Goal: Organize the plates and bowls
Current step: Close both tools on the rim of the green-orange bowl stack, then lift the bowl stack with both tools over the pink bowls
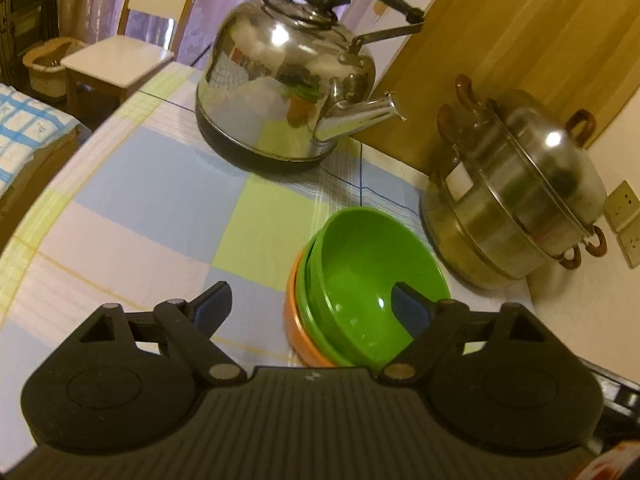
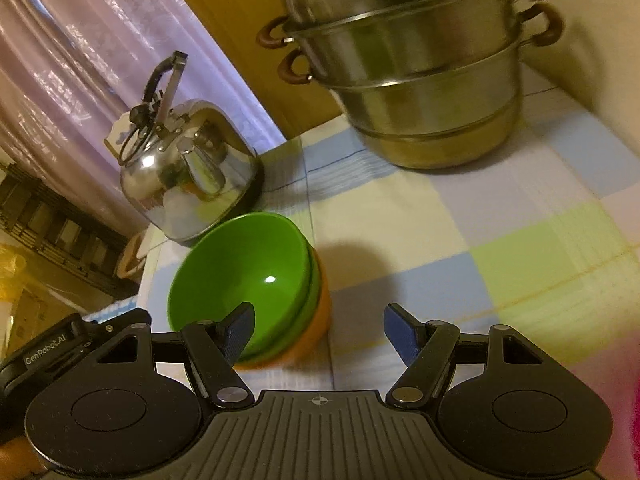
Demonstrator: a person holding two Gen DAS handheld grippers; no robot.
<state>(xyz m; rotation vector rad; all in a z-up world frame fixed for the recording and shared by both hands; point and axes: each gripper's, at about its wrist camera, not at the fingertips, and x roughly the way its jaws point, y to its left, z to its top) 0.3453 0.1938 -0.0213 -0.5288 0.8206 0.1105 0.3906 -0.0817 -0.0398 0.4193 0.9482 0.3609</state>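
Both grippers, left (image 1: 312,304) and right (image 2: 318,322), spread and empty; we'd straddle the bowls' (image 1: 372,284) rim squarely, clear of the kettle (image 1: 288,80).

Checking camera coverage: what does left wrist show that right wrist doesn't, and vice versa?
Left wrist only: a white stool, a blue checked cloth at the left edge, wall sockets and the left gripper, jaws open, nothing held.

Right wrist only: a dark slatted rack at the left and the right gripper, jaws open, nothing held.

Both: the stacked bowls, green bowl on top and an orange bowl at the bottom, the kettle, the steamer pot, the checked tablecloth and the curtain.
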